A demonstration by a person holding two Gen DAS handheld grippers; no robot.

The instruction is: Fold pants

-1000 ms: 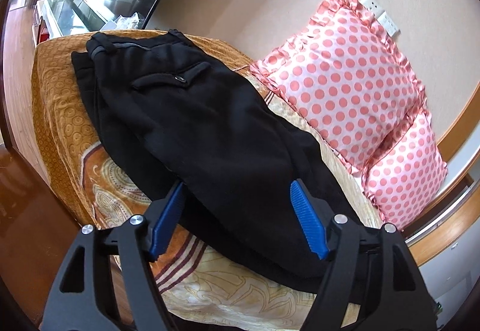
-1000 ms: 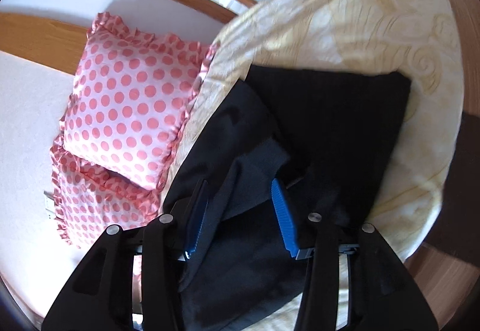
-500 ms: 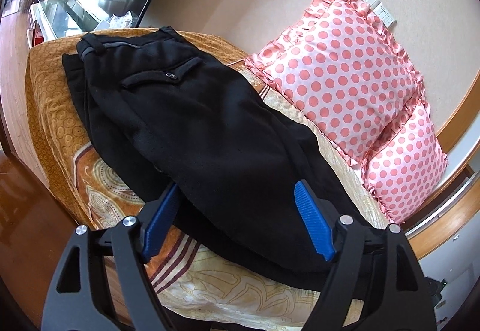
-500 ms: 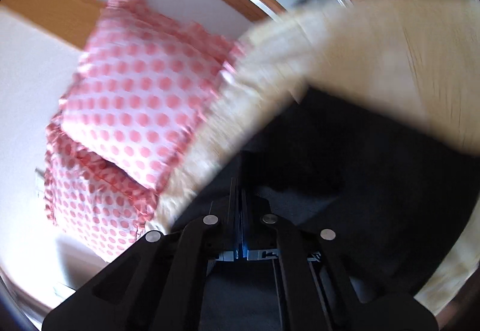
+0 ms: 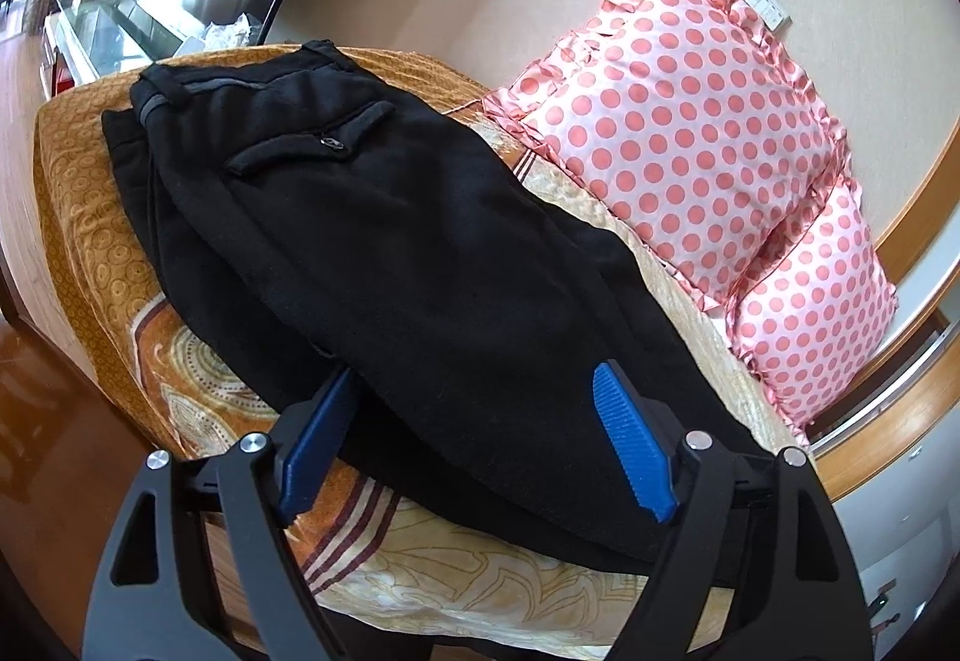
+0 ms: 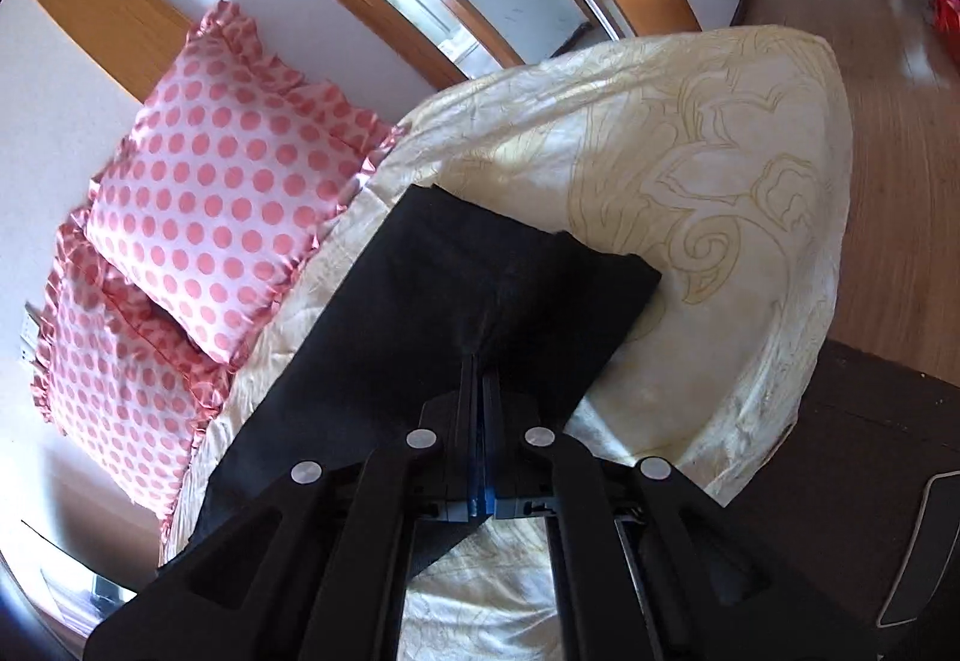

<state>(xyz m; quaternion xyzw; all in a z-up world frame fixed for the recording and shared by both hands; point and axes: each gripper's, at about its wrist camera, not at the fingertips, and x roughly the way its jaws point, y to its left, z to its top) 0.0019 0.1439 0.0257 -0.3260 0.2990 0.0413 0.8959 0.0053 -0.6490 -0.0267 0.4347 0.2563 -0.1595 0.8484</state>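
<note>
Black pants (image 5: 384, 253) lie lengthwise on the bed, folded leg over leg, with the waistband and a buttoned back pocket (image 5: 312, 145) at the far end. My left gripper (image 5: 474, 421) is open, its blue pads on either side of the thigh part, just above the cloth. In the right wrist view the leg end of the pants (image 6: 480, 301) lies on the cream bedspread. My right gripper (image 6: 478, 361) is shut on the cloth near the hems, which puckers at the fingertips.
Two pink polka-dot pillows (image 5: 690, 121) lean against the wall beside the pants; they also show in the right wrist view (image 6: 216, 205). The patterned bedspread (image 6: 720, 169) drops to a wooden floor (image 6: 900, 121). A dark cabinet (image 6: 870, 481) stands by the bed.
My right gripper has shut on the pants' leg cloth and pulled it flatter, so the bunched fold is gone. My left gripper has stayed open and drifted slightly over the thigh.
</note>
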